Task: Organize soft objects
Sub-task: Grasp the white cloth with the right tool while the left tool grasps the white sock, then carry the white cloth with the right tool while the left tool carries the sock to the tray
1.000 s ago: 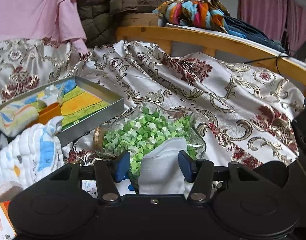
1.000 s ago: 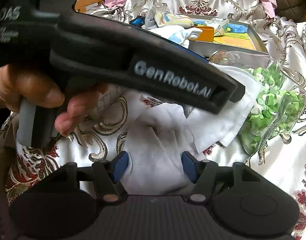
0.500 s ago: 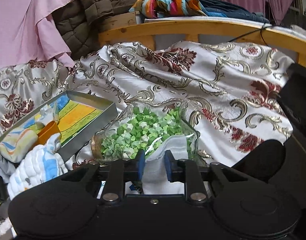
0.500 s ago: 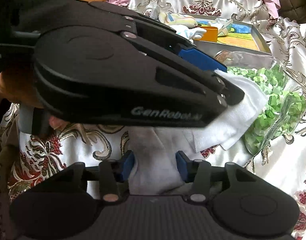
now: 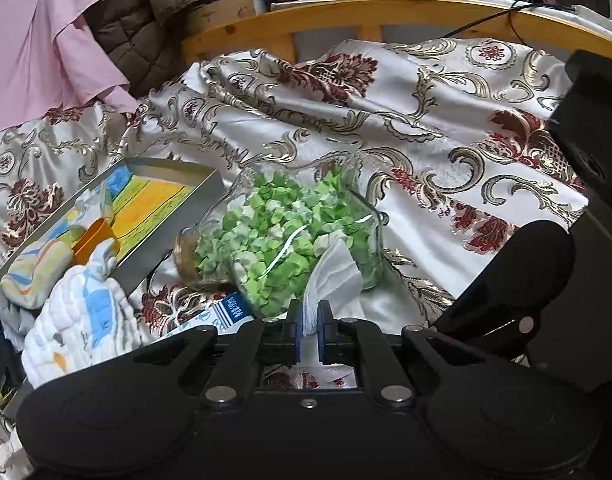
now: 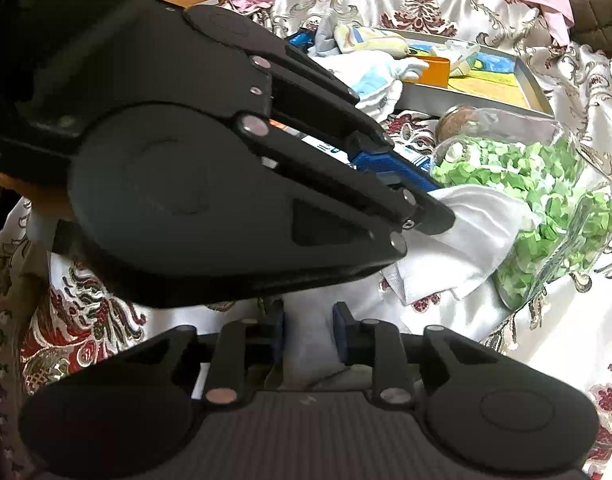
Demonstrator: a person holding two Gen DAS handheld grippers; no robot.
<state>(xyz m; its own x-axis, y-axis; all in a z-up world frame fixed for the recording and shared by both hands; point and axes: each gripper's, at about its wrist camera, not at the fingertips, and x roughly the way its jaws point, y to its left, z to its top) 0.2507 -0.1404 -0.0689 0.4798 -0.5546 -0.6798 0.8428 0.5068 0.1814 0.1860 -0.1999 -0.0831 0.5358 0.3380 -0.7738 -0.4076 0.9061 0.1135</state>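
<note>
Your left wrist camera sits just behind its jaws, angled down and very near the clear glass jar of green paper bits (image 5: 293, 240) ahead of them. Your right wrist camera looks down likewise, from nearer you, across the left tool. Both views share that jar, the white folded cloth (image 6: 462, 236) and the shallow metal tray (image 5: 173, 236).

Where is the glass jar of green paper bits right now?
The glass jar lies on its side on the patterned bedspread, right of the metal tray.
</note>
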